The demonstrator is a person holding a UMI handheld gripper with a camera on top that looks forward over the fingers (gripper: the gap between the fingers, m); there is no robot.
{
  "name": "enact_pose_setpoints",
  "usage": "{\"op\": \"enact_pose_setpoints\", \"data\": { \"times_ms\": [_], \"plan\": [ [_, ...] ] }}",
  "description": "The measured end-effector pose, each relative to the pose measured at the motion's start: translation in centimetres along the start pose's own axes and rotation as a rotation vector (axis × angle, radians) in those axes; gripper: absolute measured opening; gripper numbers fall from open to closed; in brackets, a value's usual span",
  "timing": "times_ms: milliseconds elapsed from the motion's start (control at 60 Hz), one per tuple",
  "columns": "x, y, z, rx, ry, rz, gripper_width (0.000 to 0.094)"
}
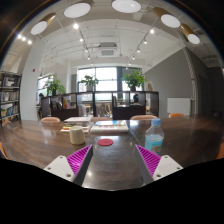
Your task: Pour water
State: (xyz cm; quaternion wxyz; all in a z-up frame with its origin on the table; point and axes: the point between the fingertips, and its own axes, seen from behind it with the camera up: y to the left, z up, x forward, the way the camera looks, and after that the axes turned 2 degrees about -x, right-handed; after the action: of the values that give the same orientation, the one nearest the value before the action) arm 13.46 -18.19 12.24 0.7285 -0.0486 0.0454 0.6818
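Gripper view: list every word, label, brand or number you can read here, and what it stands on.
None is readable.
Water bottle, ahead of the open hand-held gripper: no legible label.
Cup: no print can be made out.
Books or papers on the table: too small to read.

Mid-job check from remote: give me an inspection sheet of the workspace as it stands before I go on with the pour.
Surface: long wooden table, mostly bare near the fingers.
Job's things: clear plastic bottle upright, beyond the right finger; light cup upright, beyond the left finger.
Clutter: small red round item on the table between cup and bottle; flat book-like items farther back.
Grippers: hand-held gripper open, holding nothing, fingers short of both items.
Cables: nothing seen.
Surroundings: chairs at the far side, potted plants by large windows, shelves at left, ceiling lights.
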Motion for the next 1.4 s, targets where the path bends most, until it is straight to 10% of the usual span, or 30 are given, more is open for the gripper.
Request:
{"op": "enact_pose_setpoints", "data": {
  "times_ms": [567, 1033, 1400],
  "plan": [
    [9.2, -16.6, -1.6, -0.059, 0.035, -0.15, 0.0843],
    [11.6, -15.5, -1.3, -0.102, -0.031, -0.109, 0.0293],
    [14.6, -12.8, 1.4, -0.302, 0.024, -0.154, 0.0293]
  ]
}}
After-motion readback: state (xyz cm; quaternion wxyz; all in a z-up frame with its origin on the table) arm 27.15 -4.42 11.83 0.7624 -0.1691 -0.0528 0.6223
